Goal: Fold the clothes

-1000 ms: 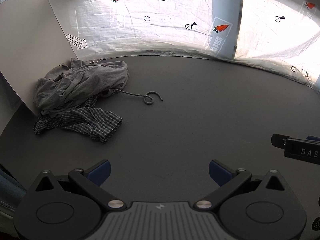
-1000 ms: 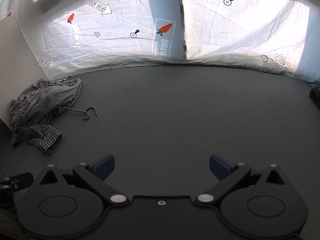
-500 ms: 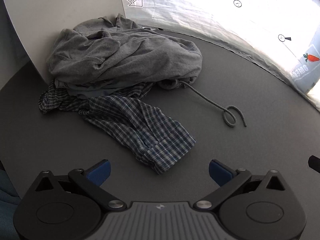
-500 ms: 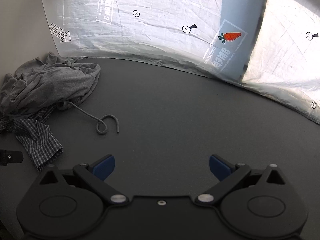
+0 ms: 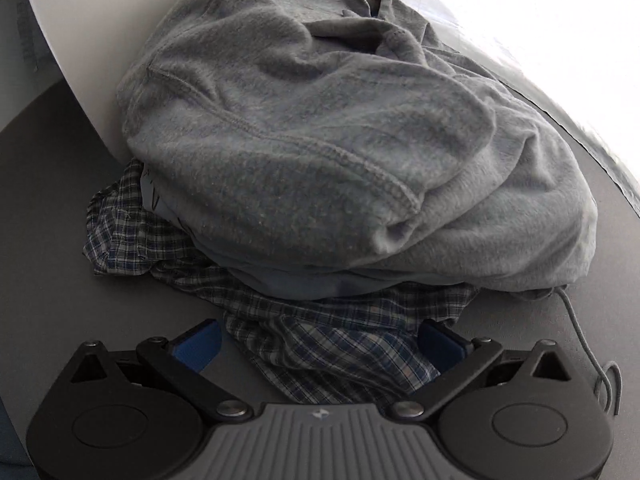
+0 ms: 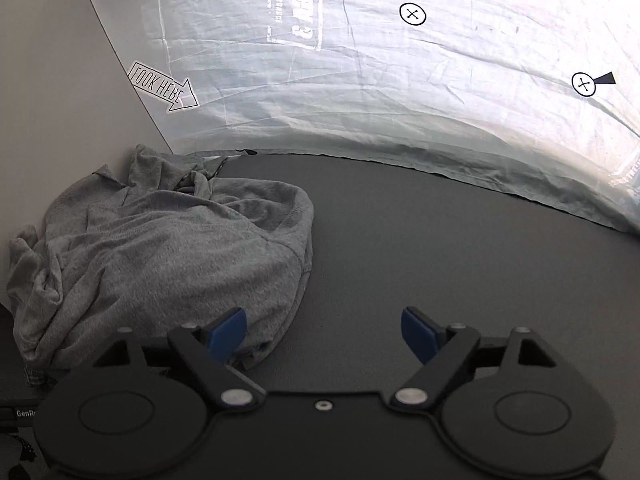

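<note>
Left gripper (image 5: 318,344) spread wide over plaid shirt (image 5: 340,344) edge, right gripper (image 6: 322,330) also released just beside grey hoodie (image 6: 160,256), hoodie heaped atop shirt, drawcord (image 5: 580,332) trailing from hoodie, white panel (image 5: 100,40) behind hoodie, dark table (image 6: 440,264) underneath

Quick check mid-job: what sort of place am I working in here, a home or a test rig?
Likely a staged recording rig, not a home: a dark table walled by a backlit white sheet printed with a LOOK HERE arrow and crosshair markers, holding only a crumpled clothes pile.
</note>
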Demonstrator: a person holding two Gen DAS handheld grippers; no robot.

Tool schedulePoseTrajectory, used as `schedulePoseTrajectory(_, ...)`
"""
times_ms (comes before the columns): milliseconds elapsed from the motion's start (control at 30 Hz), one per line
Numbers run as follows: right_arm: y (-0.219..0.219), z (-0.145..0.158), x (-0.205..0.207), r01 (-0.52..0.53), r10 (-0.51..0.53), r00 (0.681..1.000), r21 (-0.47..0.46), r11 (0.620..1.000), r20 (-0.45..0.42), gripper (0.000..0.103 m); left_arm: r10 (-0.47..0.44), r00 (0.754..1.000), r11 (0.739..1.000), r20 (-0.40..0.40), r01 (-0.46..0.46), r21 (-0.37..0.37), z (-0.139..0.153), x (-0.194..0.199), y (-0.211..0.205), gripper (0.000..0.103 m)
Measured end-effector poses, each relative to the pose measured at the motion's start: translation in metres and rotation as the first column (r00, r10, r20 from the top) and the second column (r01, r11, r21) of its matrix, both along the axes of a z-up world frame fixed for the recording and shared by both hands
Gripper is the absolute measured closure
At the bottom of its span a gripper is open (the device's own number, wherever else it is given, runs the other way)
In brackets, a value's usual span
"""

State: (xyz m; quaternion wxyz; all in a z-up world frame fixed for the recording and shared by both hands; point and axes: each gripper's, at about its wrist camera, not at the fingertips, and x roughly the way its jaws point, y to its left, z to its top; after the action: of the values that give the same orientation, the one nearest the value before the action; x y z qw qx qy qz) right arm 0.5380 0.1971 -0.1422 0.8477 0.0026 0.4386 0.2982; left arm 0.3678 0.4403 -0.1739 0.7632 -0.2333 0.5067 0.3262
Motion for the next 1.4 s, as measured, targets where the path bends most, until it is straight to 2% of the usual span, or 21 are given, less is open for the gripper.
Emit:
schedulePoseTrajectory(100, 0.022, -0.004, 0.01, 0.001, 0.002, 0.999, 0.073, 0.997, -0.05, 0.035, 0.021, 0.999, 0.999, -0.027, -0.022, -0.031, -0.013, 0.003, 0.012, 0.0)
schedulePoseTrajectory(233, 0.056, -0.005, 0.018, -0.058, 0.065, 0.996, 0.103, 0.993, -0.065, 0.044, 0.06, 0.998, 0.994, -0.017, -0.061, -0.09, -0.026, 0.0, 0.023, 0.0)
schedulePoseTrajectory(333, 0.072, -0.005, 0.017, -0.089, 0.099, 0.992, 0.123, 0.988, -0.077, 0.048, 0.056, 0.998, 0.996, -0.024, -0.058, -0.074, -0.026, 0.003, 0.022, 0.0)
schedulePoseTrajectory(433, 0.082, -0.002, 0.013, -0.1, 0.114, 0.99, 0.148, 0.984, -0.088, 0.044, 0.038, 0.998, 0.998, -0.049, -0.039, -0.039, -0.028, 0.008, 0.016, 0.0)
schedulePoseTrajectory(500, 0.089, 0.0, 0.007, -0.107, 0.119, 0.989, 0.143, 0.984, -0.082, 0.029, 0.038, 0.998, 0.999, -0.047, -0.04, -0.037, -0.027, 0.008, 0.015, 0.0)
schedulePoseTrajectory(600, 0.102, 0.001, -0.004, -0.167, 0.173, 0.984, 0.122, 0.979, -0.045, 0.029, 0.038, 0.998, 0.998, -0.051, -0.04, -0.042, -0.027, 0.008, 0.015, 0.0)
schedulePoseTrajectory(633, 0.107, 0.0, -0.009, -0.203, 0.208, 0.978, 0.116, 0.972, -0.027, 0.032, 0.038, 0.998, 0.998, -0.055, -0.041, -0.046, -0.027, 0.008, 0.015, 0.0)
schedulePoseTrajectory(667, 0.111, 0.001, -0.016, -0.221, 0.22, 0.975, 0.079, 0.972, 0.019, 0.045, 0.037, 0.998, 0.998, -0.058, -0.04, -0.05, -0.027, 0.009, 0.016, 0.0)
schedulePoseTrajectory(733, 0.119, 0.002, -0.031, -0.238, 0.238, 0.963, -0.015, 0.971, 0.124, 0.061, 0.037, 0.997, 0.998, -0.062, -0.04, -0.055, -0.027, 0.009, 0.015, 0.0)
schedulePoseTrajectory(767, 0.123, 0.003, -0.039, -0.243, 0.25, 0.952, -0.062, 0.968, 0.176, 0.087, 0.037, 0.997, 0.998, -0.064, -0.04, -0.056, -0.026, 0.009, 0.015, 0.0)
schedulePoseTrajectory(800, 0.123, 0.003, -0.044, -0.254, 0.271, 0.937, -0.1, 0.962, 0.219, 0.092, 0.036, 0.997, 0.998, -0.065, -0.04, -0.056, -0.026, 0.009, 0.015, 0.0)
schedulePoseTrajectory(900, 0.107, 0.006, -0.05, -0.267, 0.288, 0.917, -0.11, 0.957, 0.275, 0.099, 0.075, 0.995, 0.991, -0.072, -0.083, -0.11, -0.023, 0.001, 0.014, 0.0)
schedulePoseTrajectory(967, 0.09, 0.013, -0.051, -0.259, 0.279, 0.907, -0.107, 0.96, 0.314, 0.1, 0.129, 0.991, 0.977, -0.025, -0.131, -0.17, -0.015, -0.011, 0.012, 0.001)
schedulePoseTrajectory(1033, 0.077, 0.022, -0.062, -0.239, 0.267, 0.893, -0.121, 0.963, 0.362, 0.101, 0.131, 0.991, 0.974, 0.018, -0.126, -0.188, -0.004, -0.024, 0.004, 0.001)
schedulePoseTrajectory(1167, 0.037, 0.035, -0.093, -0.171, 0.218, 0.875, -0.146, 0.974, 0.432, 0.103, 0.08, 0.997, 0.994, 0.005, -0.079, -0.072, 0.022, -0.044, -0.025, 0.001)
schedulePoseTrajectory(1233, 0.008, 0.041, -0.115, -0.054, 0.162, 0.832, -0.212, 0.976, 0.531, 0.103, 0.065, 0.998, 0.997, 0.01, -0.064, -0.039, 0.032, -0.054, -0.039, 0.001)
schedulePoseTrajectory(1300, -0.04, 0.048, -0.121, 0.063, 0.102, 0.82, -0.266, 0.962, 0.564, 0.103, 0.047, 0.998, 0.998, 0.042, -0.046, -0.031, 0.052, -0.06, -0.041, 0.001)
schedulePoseTrajectory(1367, -0.092, 0.049, -0.106, 0.153, 0.005, 0.853, -0.259, 0.954, 0.521, 0.103, 0.016, 0.998, 1.0, 0.065, -0.016, -0.007, 0.068, -0.062, -0.056, 0.0)
schedulePoseTrajectory(1400, -0.121, 0.049, -0.103, 0.199, -0.044, 0.863, -0.258, 0.945, 0.503, 0.103, 0.0, 0.998, 1.0, 0.069, -0.001, 0.015, 0.067, -0.07, -0.063, 0.0)
